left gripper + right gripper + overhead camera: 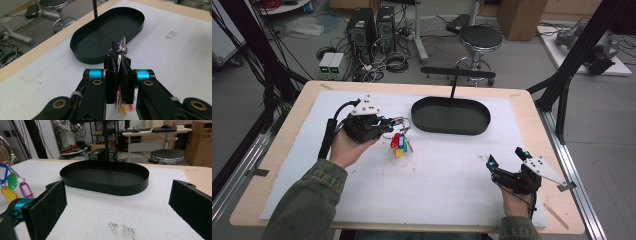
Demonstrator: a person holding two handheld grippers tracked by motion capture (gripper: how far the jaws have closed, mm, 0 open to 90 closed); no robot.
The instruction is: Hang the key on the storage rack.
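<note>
My left gripper [388, 123] is shut on a bunch of keys [399, 137] with coloured plastic tags in red, blue, green, yellow and pink. It holds the bunch lifted above the white mat, the tags hanging down. In the left gripper view the key rings [120, 48] stick up from between the closed jaws, with the black oval tray [107, 35] just beyond. The tray [451, 115] has a thin upright post at its far side. My right gripper [504, 160] stands open at the near right of the mat, nothing between its pads [48, 206]. The tags [10, 183] hang at the left edge of its view.
A white mat [437, 175] covers most of the wooden table [532, 100]. A small grey smudge [122, 228] marks the mat in front of the right gripper. Beyond the table stand a stool [480, 40], computer towers [362, 27] and cables on the floor.
</note>
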